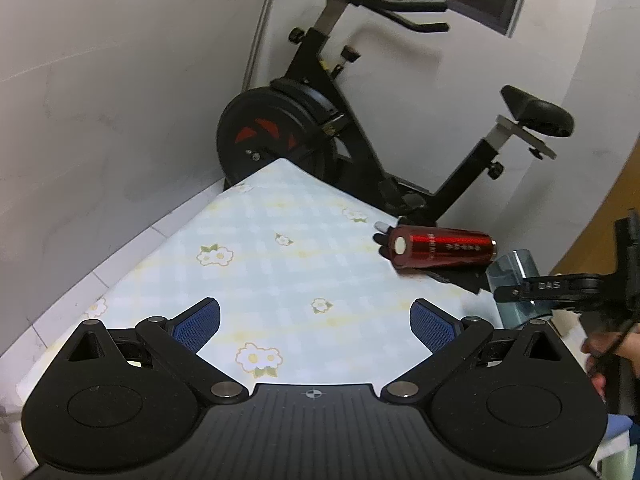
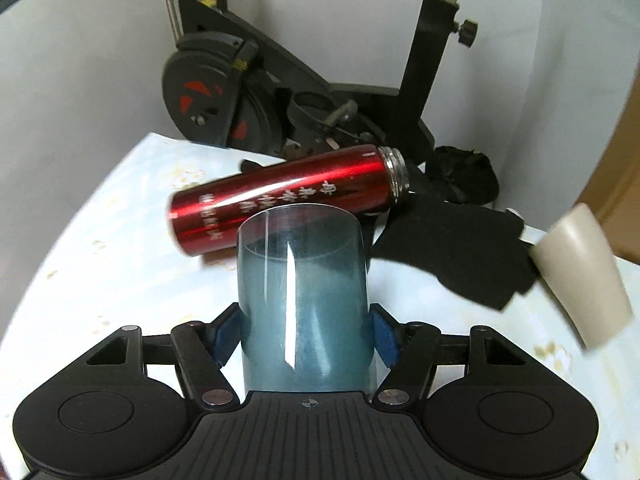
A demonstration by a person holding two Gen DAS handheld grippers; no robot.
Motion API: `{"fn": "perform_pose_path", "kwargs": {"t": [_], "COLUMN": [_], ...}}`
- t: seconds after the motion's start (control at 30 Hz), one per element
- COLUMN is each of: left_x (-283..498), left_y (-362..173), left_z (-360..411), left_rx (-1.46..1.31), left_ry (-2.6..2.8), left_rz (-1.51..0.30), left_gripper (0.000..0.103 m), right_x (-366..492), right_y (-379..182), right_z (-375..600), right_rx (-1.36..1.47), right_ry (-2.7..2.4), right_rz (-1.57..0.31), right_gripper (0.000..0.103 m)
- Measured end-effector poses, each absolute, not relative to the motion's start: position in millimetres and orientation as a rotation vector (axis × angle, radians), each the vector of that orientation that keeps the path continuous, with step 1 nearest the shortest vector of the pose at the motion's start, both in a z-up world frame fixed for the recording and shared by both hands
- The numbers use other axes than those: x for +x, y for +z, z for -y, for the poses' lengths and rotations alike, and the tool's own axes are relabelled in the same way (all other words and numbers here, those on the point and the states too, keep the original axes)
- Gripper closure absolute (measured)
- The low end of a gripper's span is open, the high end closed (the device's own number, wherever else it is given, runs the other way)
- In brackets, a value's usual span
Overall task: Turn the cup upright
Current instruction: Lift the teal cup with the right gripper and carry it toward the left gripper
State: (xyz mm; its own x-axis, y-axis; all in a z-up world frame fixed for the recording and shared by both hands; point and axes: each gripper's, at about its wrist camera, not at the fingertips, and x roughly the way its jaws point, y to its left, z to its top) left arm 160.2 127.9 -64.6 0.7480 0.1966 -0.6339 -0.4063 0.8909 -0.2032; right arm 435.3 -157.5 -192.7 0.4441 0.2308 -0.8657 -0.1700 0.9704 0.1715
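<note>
Gently now: your right gripper (image 2: 306, 340) clamps the translucent blue cup (image 2: 302, 292) above the floral tablecloth (image 2: 100, 272), near the red flask (image 2: 280, 196), so rotate slowly until it's upright, while your left gripper (image 1: 316, 324) hovers wide, empty

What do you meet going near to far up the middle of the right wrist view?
right gripper shut on the blue translucent cup → red bottle lying on its side → exercise bike → white wall.
</note>
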Motion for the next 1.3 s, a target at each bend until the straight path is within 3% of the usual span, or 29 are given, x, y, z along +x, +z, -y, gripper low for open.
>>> {"fn": "perform_pose_path", "kwargs": {"t": [0.33,0.7,1.13,1.3], "left_x": [128.8,117.6,112.6,114.1], "left_y": [-60.6,-79.1,-90.8,-91.6], "left_z": [-101.8,-70.5,-69.9,-62.6], "left_rx": [-0.292,-0.221,-0.224,-0.215], "left_ry": [0.252,0.145,0.145,0.137], "left_rz": [-0.645,-0.7,-0.737,-0.742], "left_gripper": [0.001,0.001,0.002,0.002], "right_x": [319.3,207.0,188.0,182.5], "right_y": [-132.9,-183.6,-209.4,-211.2], "right_z": [176.8,187.6,158.2,159.9], "right_rx": [0.125,0.302,0.344,0.319], "right_ry": [0.239,0.136,0.136,0.156], "right_rz": [-1.056,-1.151,-1.167,-1.154], "right_gripper": [0.04,0.04,0.04,0.034]}}
